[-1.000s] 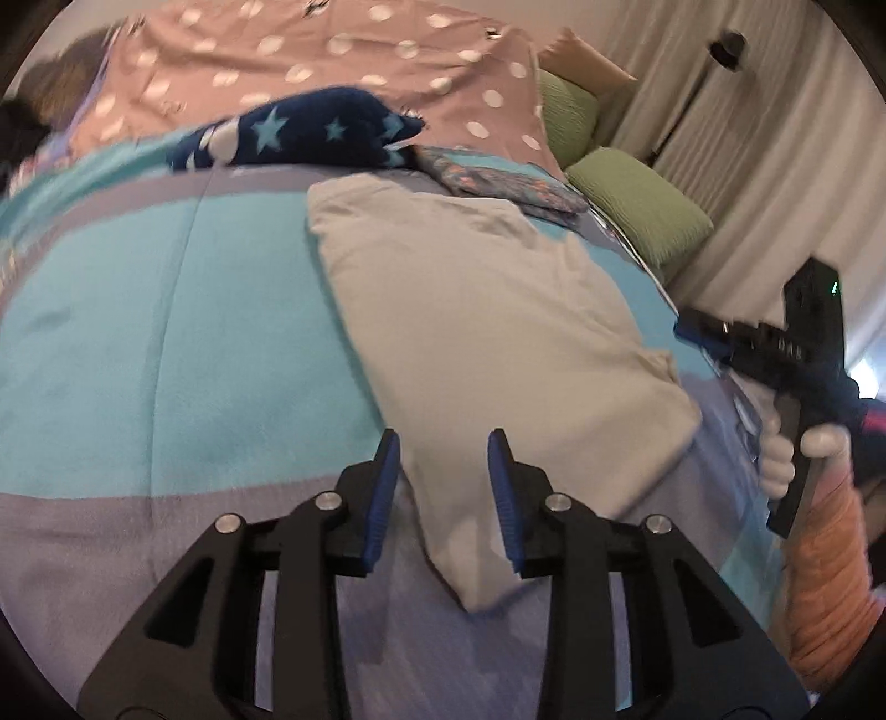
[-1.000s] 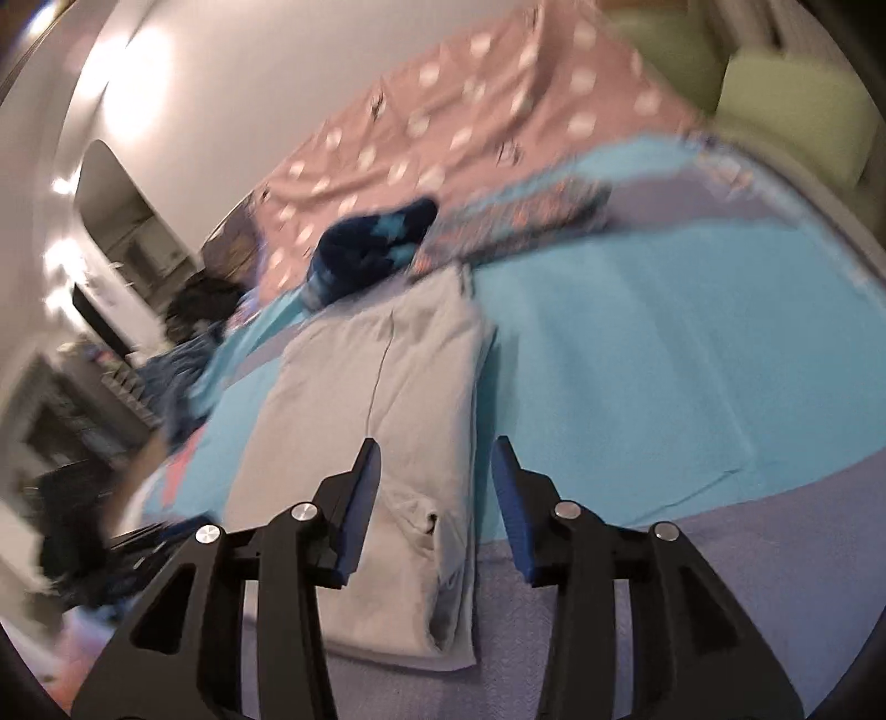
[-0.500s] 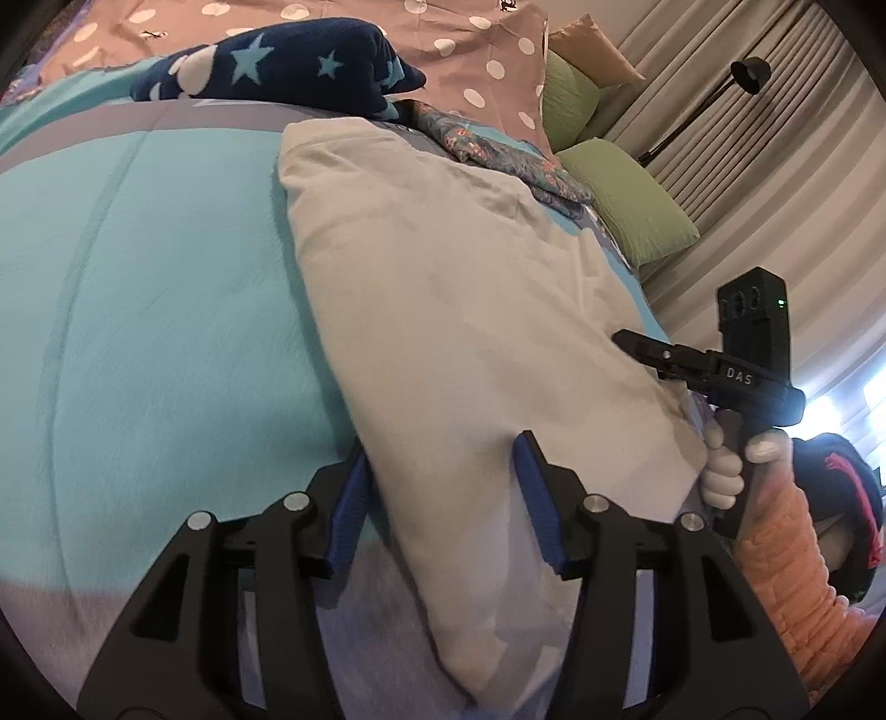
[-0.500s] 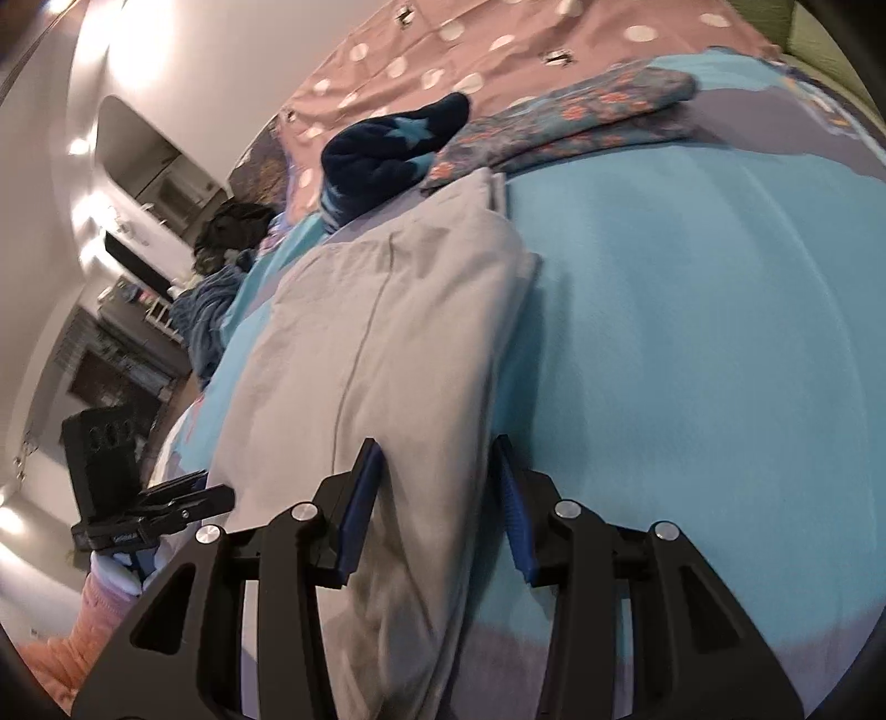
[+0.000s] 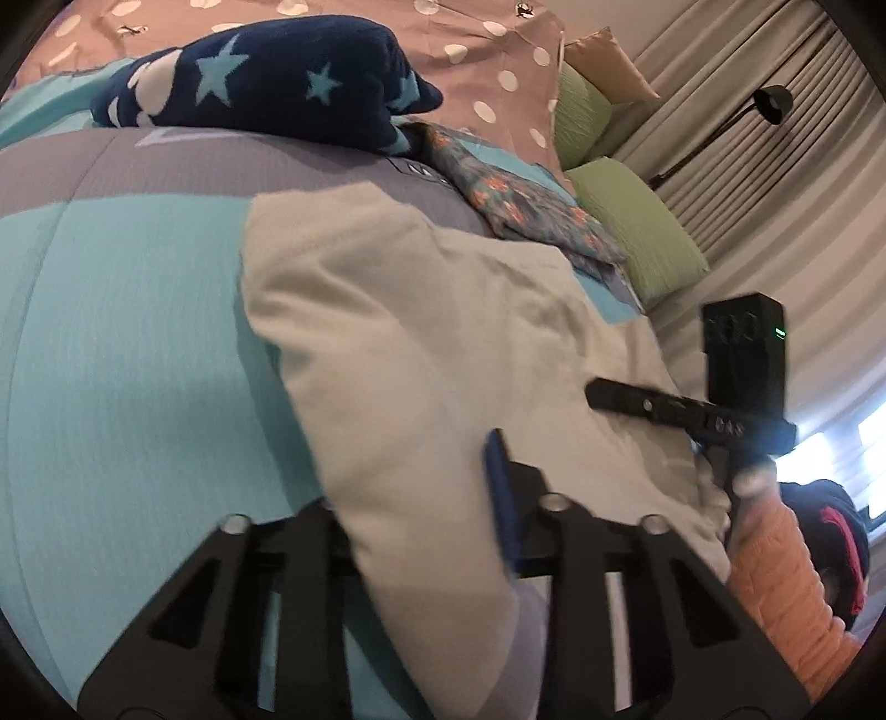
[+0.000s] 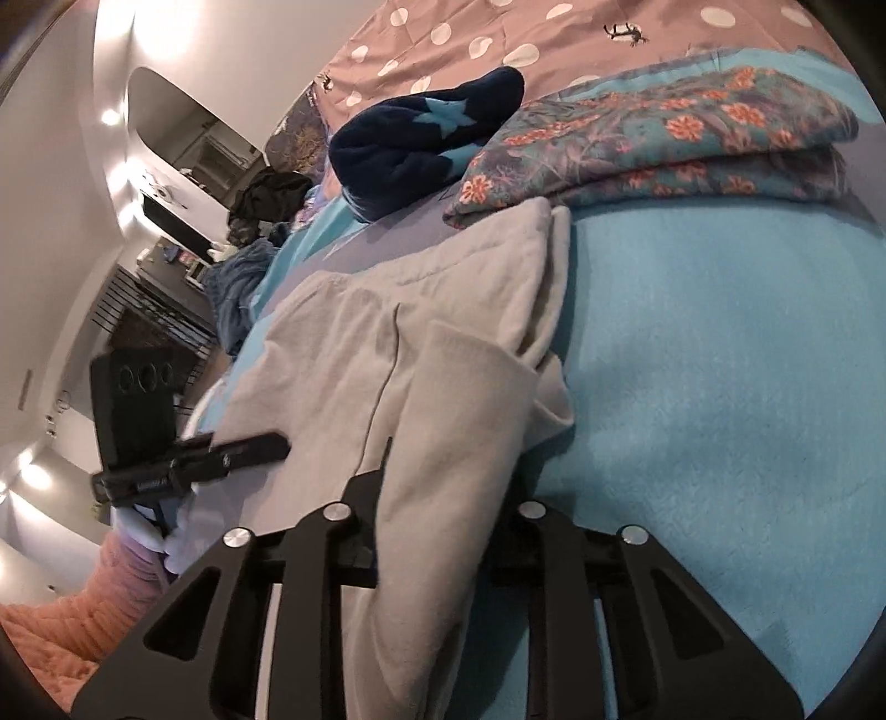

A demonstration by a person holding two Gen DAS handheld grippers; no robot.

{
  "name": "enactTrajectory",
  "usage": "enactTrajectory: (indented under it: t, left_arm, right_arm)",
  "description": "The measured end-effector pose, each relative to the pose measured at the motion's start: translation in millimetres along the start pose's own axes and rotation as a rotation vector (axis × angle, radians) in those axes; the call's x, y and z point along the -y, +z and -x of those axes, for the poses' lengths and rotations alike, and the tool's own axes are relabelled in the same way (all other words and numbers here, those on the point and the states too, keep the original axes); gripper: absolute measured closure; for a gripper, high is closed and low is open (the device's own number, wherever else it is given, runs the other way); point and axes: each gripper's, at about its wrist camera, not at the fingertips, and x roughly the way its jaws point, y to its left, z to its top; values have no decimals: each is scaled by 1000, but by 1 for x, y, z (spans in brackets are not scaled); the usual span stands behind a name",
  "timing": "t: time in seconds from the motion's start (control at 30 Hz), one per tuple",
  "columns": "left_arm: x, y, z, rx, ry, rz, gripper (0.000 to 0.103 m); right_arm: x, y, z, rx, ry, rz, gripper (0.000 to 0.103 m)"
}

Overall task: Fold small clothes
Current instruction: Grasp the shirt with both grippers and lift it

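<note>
Cloth of pale grey, a small garment, lay lengthwise on the bed, on a turquoise and grey cover, already narrowed to a long strip with one seam showing along its length. Its far end reached almost to a folded floral piece and a dark blue star-patterned item, both set near the dotted pillow.

Both claws stood at the near end of the garment. The left claw was closing with the near edge of the fabric between its fingers; one blue pad was visible against the cloth, the other hidden beneath it. The right claw was likewise closing on the opposite near corner, fabric bunched up between its fingers and hiding both pads. Each grip appeared narrow and taken on cloth, though whether all layers were caught could not be told.

Judgement: the step in hand was seizing the near end to carry it over toward the far end. To do it well, both corners should be lifted together and level, kept taut between the two claws, and laid down square on the far edge without dragging the strip into the floral piece. A loose flap on the right side risks slipping out and spoiling the fold
</note>
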Motion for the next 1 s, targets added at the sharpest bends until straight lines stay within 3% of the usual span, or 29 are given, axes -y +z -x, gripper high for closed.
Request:
enactTrajectory:
  t: [0.07,0.13,0.23,0.33,0.53,0.77,1.0]
  left_arm:
    - [12,-2,4,14,49,-46,84]
    - [35,-4,17,55,103,-138,88]
    - [64,1,47,119,94,-196,89]
    - [98,19,79,196,84,-256,89]
    - [168,73,107,289,80,-418,89]
    - [217,164,77,325,120,-508,89]
    - [202,244,6,287,155,-475,88]
  right_arm:
    - [-17,-4,8,27,-60,19,88]
    - [-37,-6,25,86,-61,65,89]
    - [-67,-8,64,184,-49,130,90]
    - [-93,-5,111,310,-96,201,90]
    - [-108,24,180,470,-186,255,90]
    - [-85,111,209,541,-327,258,90]
    - [-18,183,173,503,-408,204,90]
